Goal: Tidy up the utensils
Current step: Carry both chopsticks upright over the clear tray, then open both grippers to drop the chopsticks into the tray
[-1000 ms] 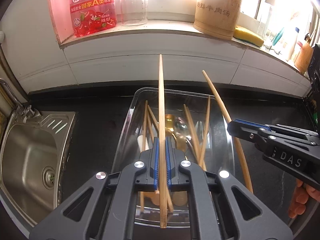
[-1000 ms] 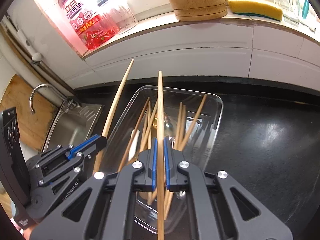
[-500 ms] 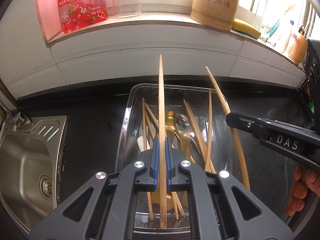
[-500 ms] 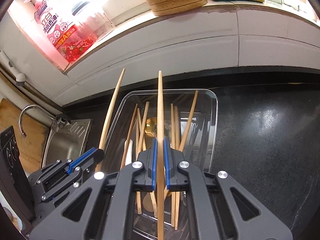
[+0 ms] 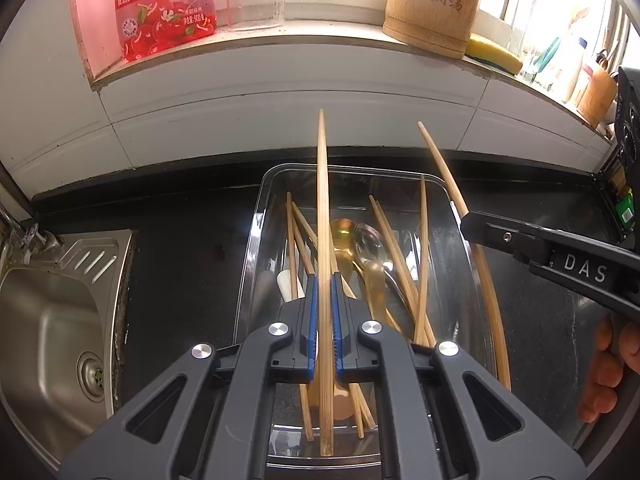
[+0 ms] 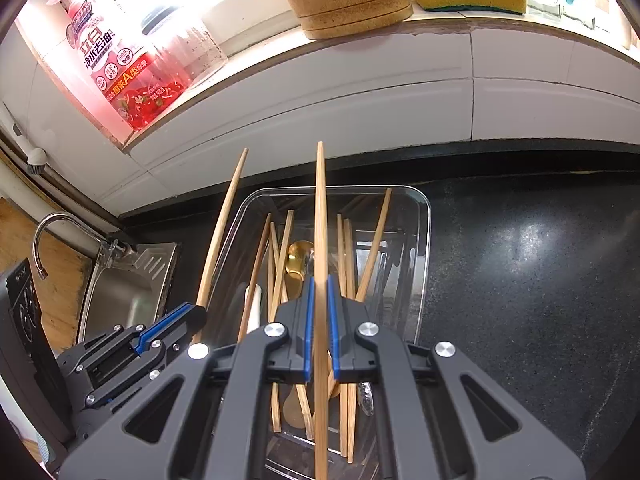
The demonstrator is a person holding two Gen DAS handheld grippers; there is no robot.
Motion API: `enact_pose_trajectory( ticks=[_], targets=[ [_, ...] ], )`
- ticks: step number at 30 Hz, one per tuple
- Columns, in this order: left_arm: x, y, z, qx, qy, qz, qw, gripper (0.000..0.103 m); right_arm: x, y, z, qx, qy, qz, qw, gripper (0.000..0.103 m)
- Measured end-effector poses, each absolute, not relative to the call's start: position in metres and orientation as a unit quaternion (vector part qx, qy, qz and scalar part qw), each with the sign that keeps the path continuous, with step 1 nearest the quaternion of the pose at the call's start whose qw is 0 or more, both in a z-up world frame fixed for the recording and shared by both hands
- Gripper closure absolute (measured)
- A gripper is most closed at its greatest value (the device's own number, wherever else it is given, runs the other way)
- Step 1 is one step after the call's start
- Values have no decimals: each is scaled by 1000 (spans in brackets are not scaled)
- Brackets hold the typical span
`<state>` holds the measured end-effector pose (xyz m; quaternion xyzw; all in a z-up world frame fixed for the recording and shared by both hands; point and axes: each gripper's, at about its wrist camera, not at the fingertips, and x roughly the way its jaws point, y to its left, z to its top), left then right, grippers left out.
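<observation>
— Bamboo chopsticks: how are they held?
— One long bamboo chopstick (image 5: 325, 216) is clamped in the left gripper (image 5: 325, 320)'s shut jaws, another (image 6: 320, 240) in the right gripper (image 6: 320, 328)'s, above the clear plastic tray (image 5: 256, 240) on the black worktop (image 6: 520, 280), probably for pairing.

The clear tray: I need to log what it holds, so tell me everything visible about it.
The tray is a clear, rounded-corner rectangular plastic box, open-topped, flat on the black counter beside the sink. Loose inside lie several wooden chopsticks, a gold spoon, a silver spoon and a white-handled piece, jumbled and crossing. Both grippers hover above it, each clamping one chopstick.
</observation>
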<state>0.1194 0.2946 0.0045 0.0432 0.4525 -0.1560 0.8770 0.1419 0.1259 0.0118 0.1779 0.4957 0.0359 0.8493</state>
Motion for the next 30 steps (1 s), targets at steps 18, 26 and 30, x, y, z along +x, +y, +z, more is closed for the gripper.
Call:
enact_pose_trajectory(
  ticks=[18,26,30],
  targets=[
    [119,295,2,55,457,-130,878,91,146,119,23,178,493,29,851,96],
    [112,293,7,67,441,-112,888,9,151,125,24,179,498,38,847,11],
    [110,293,4,72,446,-108,886,6,157,127,20,192,497,51,845,6]
  ],
)
